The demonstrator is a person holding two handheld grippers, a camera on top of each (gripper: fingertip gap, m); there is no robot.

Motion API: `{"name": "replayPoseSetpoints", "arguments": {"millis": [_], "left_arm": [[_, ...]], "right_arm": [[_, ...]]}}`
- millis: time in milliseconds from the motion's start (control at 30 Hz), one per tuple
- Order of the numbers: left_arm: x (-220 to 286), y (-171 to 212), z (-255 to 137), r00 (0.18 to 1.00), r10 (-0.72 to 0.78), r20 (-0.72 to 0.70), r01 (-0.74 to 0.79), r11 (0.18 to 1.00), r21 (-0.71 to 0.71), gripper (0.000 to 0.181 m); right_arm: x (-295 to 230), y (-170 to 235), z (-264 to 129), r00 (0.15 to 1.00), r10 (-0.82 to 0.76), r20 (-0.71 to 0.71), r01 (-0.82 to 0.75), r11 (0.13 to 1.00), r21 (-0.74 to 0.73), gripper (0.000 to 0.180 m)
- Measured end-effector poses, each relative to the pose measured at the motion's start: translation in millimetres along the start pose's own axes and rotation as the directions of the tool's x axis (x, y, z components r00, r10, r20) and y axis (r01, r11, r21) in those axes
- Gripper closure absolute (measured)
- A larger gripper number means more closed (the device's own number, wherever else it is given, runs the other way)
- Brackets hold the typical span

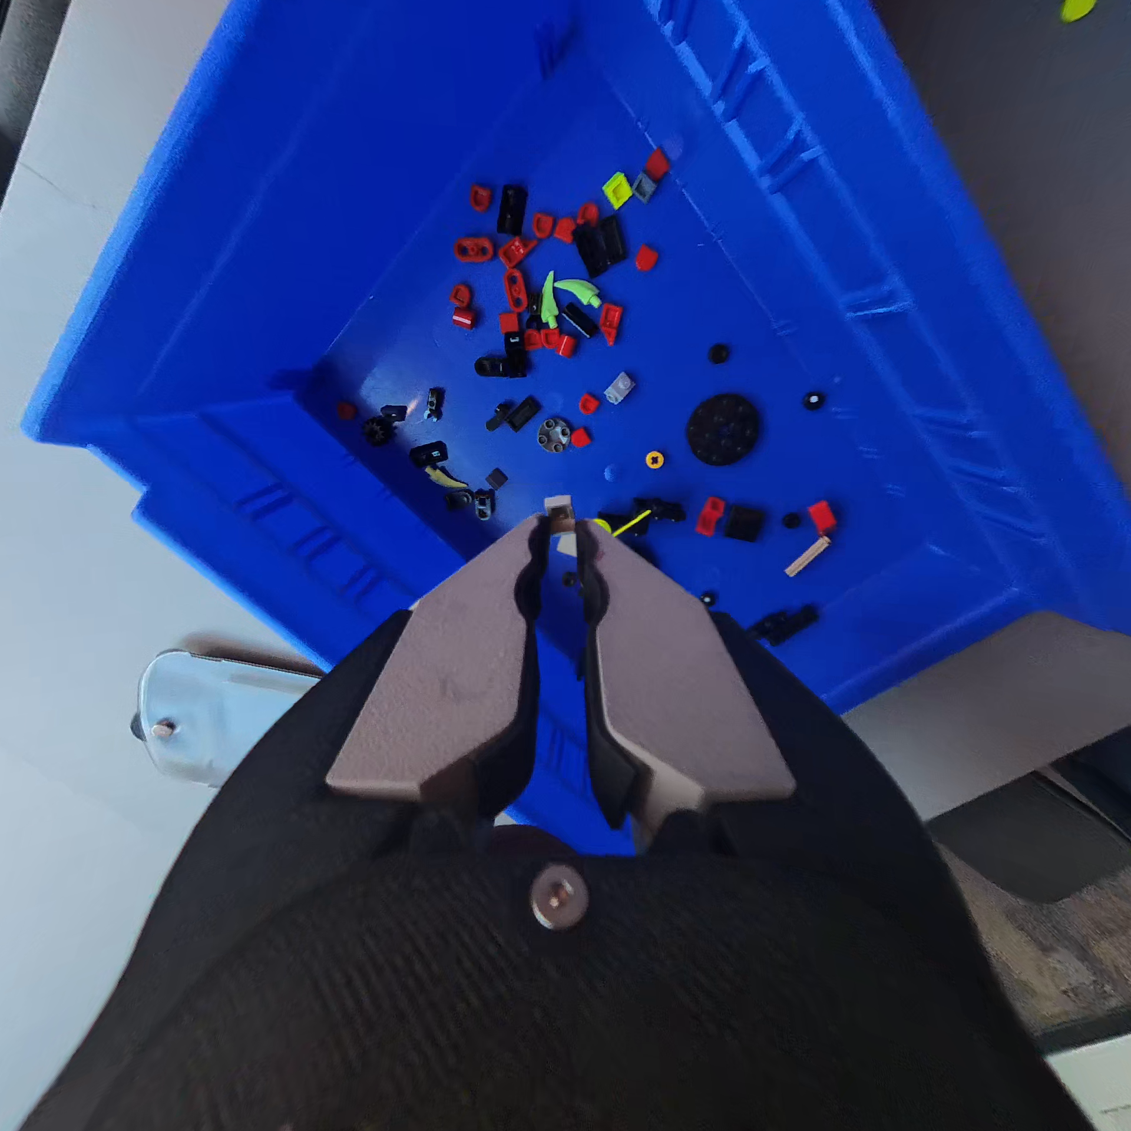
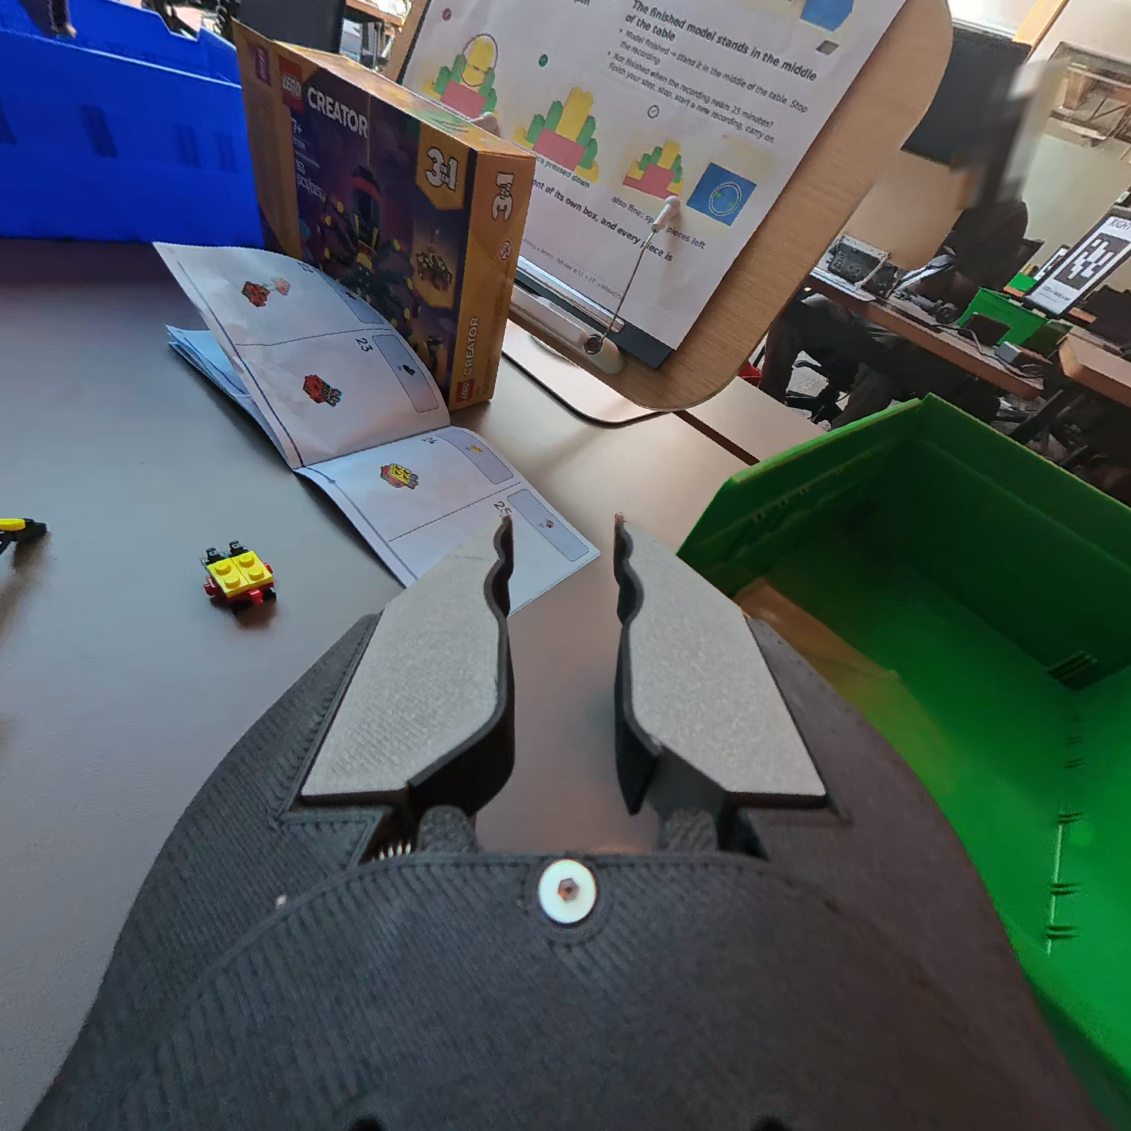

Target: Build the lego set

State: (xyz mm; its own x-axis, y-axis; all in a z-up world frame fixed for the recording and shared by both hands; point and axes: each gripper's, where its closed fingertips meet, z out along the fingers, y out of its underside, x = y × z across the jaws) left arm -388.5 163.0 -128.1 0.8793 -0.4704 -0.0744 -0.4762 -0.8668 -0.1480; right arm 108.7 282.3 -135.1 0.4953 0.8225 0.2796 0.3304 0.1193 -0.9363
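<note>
My left gripper (image 1: 560, 531) pinching a small grey lego piece (image 1: 559, 513) above the blue bin (image 1: 257, 257) of loose bricks, my right gripper (image 2: 560, 526) wide apart and empty over bare table (image 2: 122, 673), printed set box (image 2: 379, 245) far, green bin (image 2: 918, 581) right, yellow-red model (image 2: 238, 576) left.

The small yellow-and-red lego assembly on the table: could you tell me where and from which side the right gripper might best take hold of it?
Grip the small assembly across its yellow plates, coming straight down from above. It sits flat with studs up and open table all round; red and black bits jut from its edges, so the plain yellow sides probably suit the fingers best. The right gripper is open.
</note>
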Motion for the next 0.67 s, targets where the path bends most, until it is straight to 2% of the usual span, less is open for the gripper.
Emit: {"name": "replayPoseSetpoints", "arguments": {"millis": [33, 233, 367, 500, 667], "left_arm": [[4, -2, -4, 1.0, -0.001, -0.015, 0.002, 1.0, 0.011, 0.175], [36, -23, -31, 0.994, 0.067, -0.086, -0.057, 0.992, 0.111, 0.175], [86, -55, -45, 0.973, 0.201, -0.112, -0.177, 0.964, 0.198, 0.175], [172, -99, -40, 0.913, 0.377, -0.159, -0.323, 0.902, 0.285, 0.176], [296, -144, -6, 0.772, 0.594, -0.227, -0.497, 0.786, 0.368, 0.176]], "right_arm": [[-1, 0, 0, 1.0, 0.005, 0.005, -0.005, 1.0, 0.002, 0.15], [-3, -3, -2, 1.0, 0.008, 0.011, -0.008, 1.0, 0.01, 0.15], [-4, -4, -1, 1.0, 0.002, 0.014, -0.002, 1.0, 0.009, 0.15], [-7, -7, -2, 1.0, -0.006, 0.024, 0.006, 1.0, 0.013, 0.15], [-10, -10, -3, 0.999, -0.018, 0.037, 0.017, 1.0, 0.024, 0.15]]}}
